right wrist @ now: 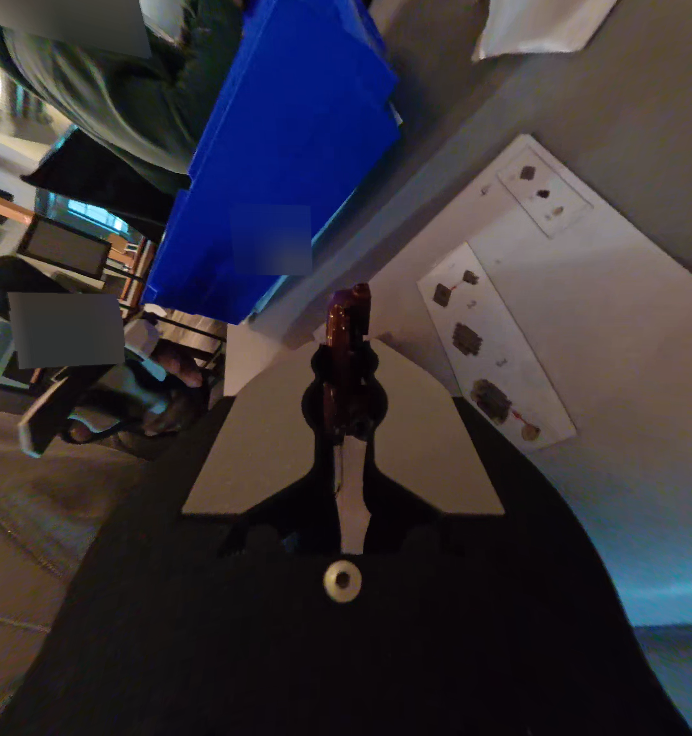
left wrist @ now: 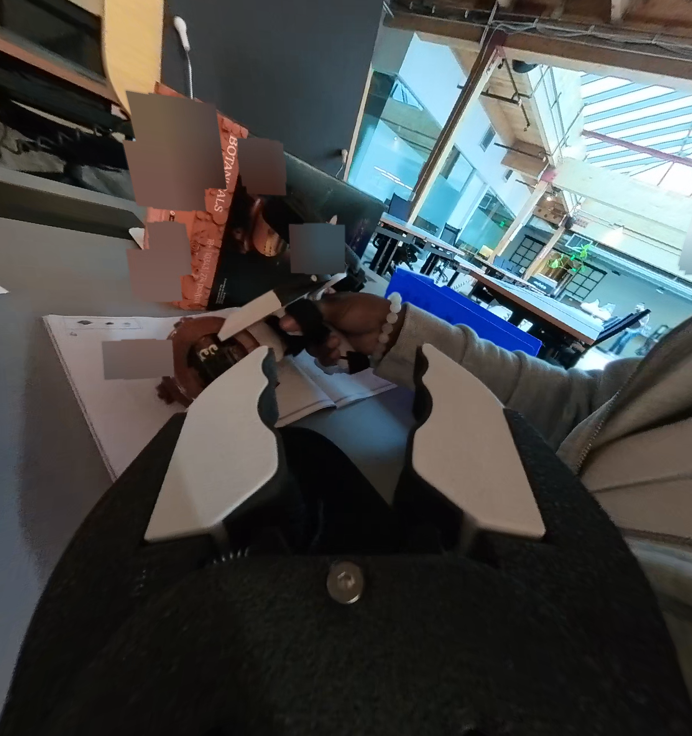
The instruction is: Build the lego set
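Right gripper is clamped edge-on on a brown brick-built piece above the open booklet on the table. Left gripper is spread wide, nothing in it. Risk as I see it: the thin edge grip lets the piece pivot or slip out.

- The open booklet lies flat on the surface.
- A round built model sits over the booklet, between the right tongs.
- A box stands behind the booklet.
- A bin lies to its right.
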Motion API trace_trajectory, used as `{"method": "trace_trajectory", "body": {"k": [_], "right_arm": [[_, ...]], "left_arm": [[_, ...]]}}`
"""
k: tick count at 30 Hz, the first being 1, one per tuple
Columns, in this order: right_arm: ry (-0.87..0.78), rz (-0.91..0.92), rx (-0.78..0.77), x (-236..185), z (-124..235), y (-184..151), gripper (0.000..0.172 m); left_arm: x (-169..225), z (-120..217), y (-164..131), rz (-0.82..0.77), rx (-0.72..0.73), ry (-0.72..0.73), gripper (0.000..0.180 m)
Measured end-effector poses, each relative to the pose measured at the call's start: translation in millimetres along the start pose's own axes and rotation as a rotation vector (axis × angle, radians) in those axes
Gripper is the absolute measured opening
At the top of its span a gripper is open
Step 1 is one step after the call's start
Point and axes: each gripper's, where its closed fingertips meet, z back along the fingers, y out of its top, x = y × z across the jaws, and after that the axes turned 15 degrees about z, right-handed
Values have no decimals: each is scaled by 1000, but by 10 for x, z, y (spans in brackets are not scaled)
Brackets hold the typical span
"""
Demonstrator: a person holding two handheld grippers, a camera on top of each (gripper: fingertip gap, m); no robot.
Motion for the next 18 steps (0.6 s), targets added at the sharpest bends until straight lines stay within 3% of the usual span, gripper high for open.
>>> {"method": "trace_trajectory", "body": {"k": [8,10,12,13,15,18], "right_arm": [[-145,238,94,-27,190,299,50],[-224,393,217,-162,426,484,60],[-403,652,393,-409,830,692,66],[-514,770,456,-542,1053,732,73],[-735,907,502,-722,1450,673,104],[-928,827,285,-647,1776,220,141]], "left_arm": [[12,-47,-13,-15,-10,-22,65],[0,-77,-20,-29,-19,-5,66],[-64,-111,-39,-63,-42,49,67],[-119,-129,-50,-95,-61,93,68],[-272,-168,-87,-159,-126,210,76],[-516,-259,-196,-238,-276,392,116]]}}
